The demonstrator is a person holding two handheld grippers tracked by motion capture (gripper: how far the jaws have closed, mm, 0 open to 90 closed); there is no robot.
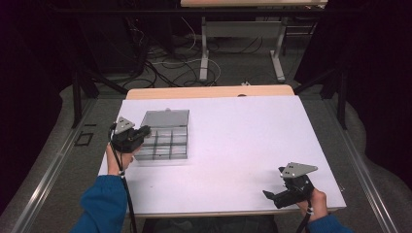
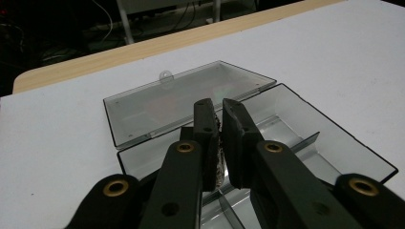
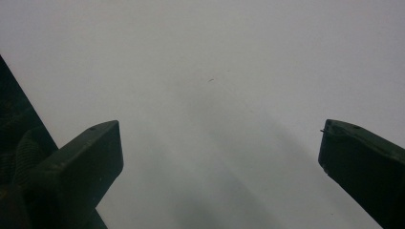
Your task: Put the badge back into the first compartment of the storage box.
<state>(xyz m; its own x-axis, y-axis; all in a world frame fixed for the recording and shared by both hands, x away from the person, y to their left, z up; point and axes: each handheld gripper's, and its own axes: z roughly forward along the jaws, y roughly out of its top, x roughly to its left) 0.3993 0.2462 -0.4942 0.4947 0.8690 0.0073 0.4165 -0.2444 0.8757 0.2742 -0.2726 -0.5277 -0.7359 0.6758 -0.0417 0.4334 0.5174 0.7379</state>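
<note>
My left hand-held gripper [image 2: 215, 112] is pinched down tight on a small greyish, rough-looking bit [image 2: 218, 157], right over the clear plastic compartment box [image 1: 163, 143]. Only the bit's edge peeks out between the pads, so I can't say what it is. It looks light, thin and crumbly, I'd guess, so a gentle squeeze across its flat faces suits it, and I'd let go low inside a cell so it can't bounce out.

The box sits on the white desk [image 1: 243, 141] at about ten o'clock from the desk's middle, its hinged transparent lid [image 2: 181, 98] thrown open flat toward twelve. Thin, stiff, slippery walls here; I'd judge it light enough to skid if I bump it.

My right hand-held gripper [image 1: 272, 196] rests at five o'clock near the front edge, jaws spread wide with nothing between them, just bare desk.

Count: one box, one lid, roughly nine cells, one held bit, two grippers.
</note>
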